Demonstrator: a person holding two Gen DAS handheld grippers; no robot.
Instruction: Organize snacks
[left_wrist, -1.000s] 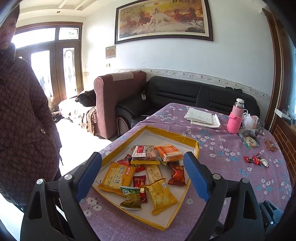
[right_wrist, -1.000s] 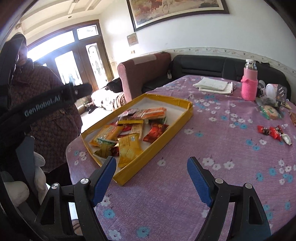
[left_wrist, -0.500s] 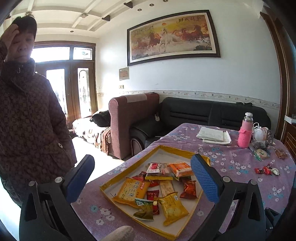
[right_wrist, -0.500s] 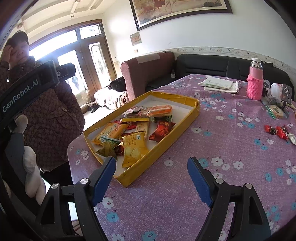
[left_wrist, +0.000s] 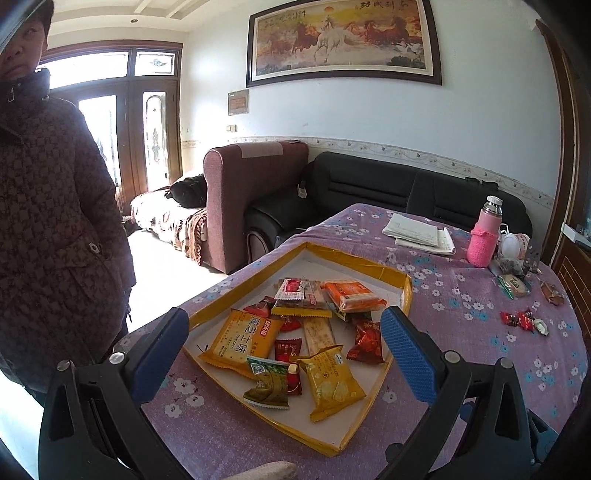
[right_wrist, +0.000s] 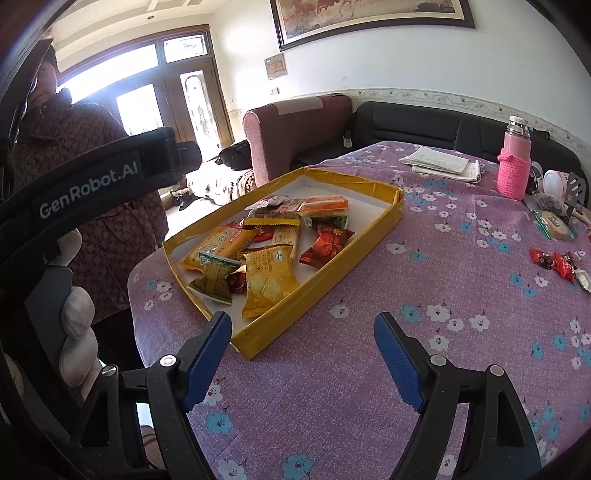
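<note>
Purple flowered cloth covers the table (right_wrist: 461, 258) in front of you, and its rounded near-left edge drops off just beside the tray. Your left gripper (left_wrist: 284, 354) hangs above the near end of the yellow-rimmed tray (left_wrist: 400, 284), tongs wide apart and holding nothing. Your right gripper (right_wrist: 303, 354) is also spread and empty, over bare cloth just off the tray's near corner (right_wrist: 251, 350), with open cloth to its right. Inside the tray the snack packets (left_wrist: 295, 332) lie piled and overlapping, so the lower ones are partly hidden. A few red wrapped candies (right_wrist: 554, 260) lie loose on the cloth, well apart from the tray. Farther back stand a pink bottle (left_wrist: 484, 240) and some papers (left_wrist: 417, 232); the clutter beside the bottle is too small to make out. A bystander (left_wrist: 51, 206) stands left of the table, cut off by the frame.
</note>
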